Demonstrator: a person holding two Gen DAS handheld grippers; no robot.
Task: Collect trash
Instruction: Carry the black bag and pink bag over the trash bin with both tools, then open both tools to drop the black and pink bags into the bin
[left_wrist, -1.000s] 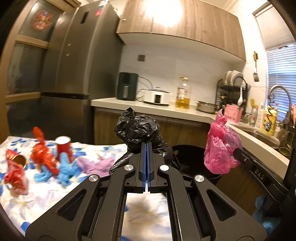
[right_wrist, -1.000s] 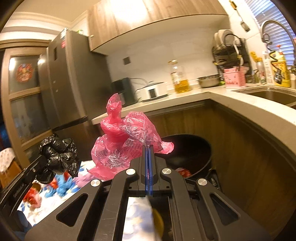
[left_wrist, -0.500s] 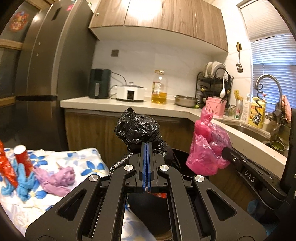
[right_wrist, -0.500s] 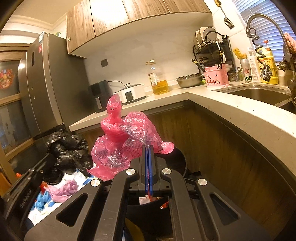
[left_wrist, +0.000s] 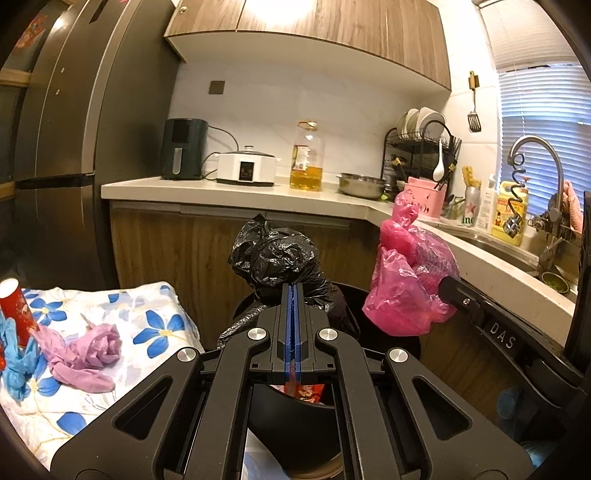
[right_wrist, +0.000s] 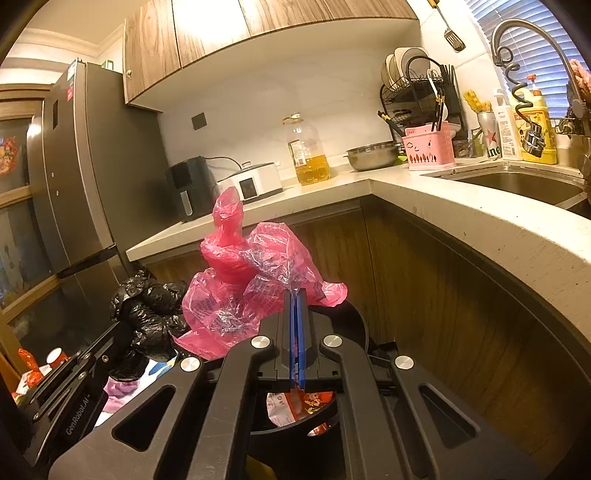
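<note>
Both bags are hanging right over the black bin (left_wrist: 376, 295) by the wooden cabinets. Left tool (left_wrist: 292, 291) is pinched tight on the crumpled black bag (left_wrist: 280, 258), right tool (right_wrist: 297, 295) clamped on the pink bag (right_wrist: 243, 280). Red wrappers (right_wrist: 295, 404) already sit inside the bin.

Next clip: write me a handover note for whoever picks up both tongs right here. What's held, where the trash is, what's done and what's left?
Left tongs: shut on the black bag.
Right tongs: shut on the pink bag.
Both bags hang above the black bin, which already holds red wrappers.
Done: both bags picked up and carried to the bin.
Left: release both bags into it, then fetch what remains on the floral cloth: purple glove, blue gloves, red can.
</note>
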